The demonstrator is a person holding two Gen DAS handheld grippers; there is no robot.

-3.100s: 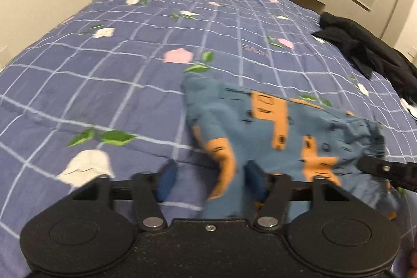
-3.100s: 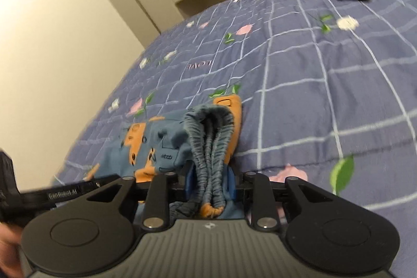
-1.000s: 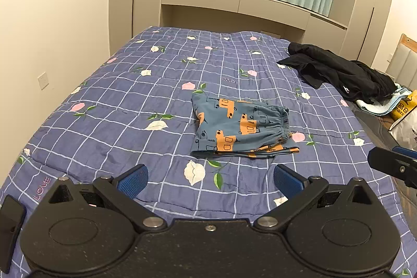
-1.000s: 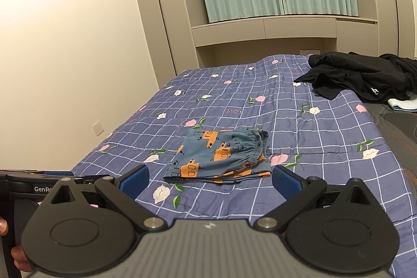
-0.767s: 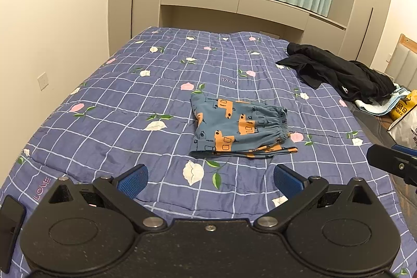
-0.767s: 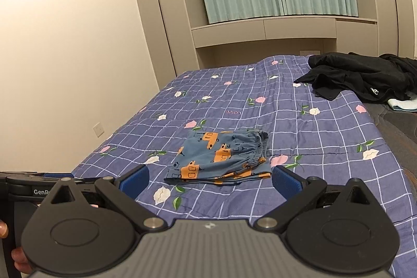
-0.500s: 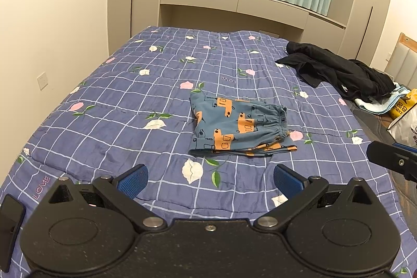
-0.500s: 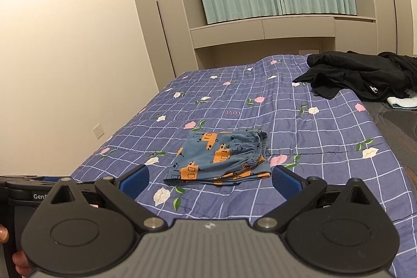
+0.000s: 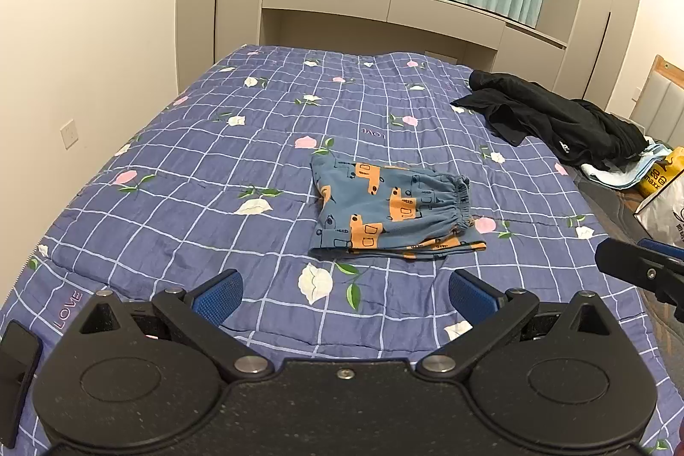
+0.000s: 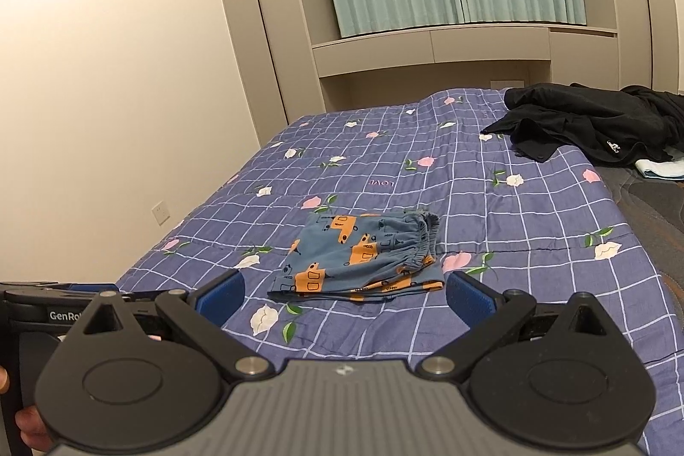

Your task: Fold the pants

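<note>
— Where are the pants?

— I see the pants (image 9: 391,210) in the middle of my left picture, folded into a small flat stack on the bed (image 9: 205,174). They are blue with orange shapes. The stretchy waist is on the right side of the stack.

— What are your claws doing?

— My left claw (image 9: 344,291) is at the bottom of the frame, spread wide, with nothing in it. It is well apart from the pants. My right claw (image 10: 342,291) is spread wide too, and empty. In its picture the pants (image 10: 363,257) sit just above the middle.

— Anything else on the bed?

— Black clothes (image 9: 551,118) lie in a heap at the upper right, far from the pants.
</note>
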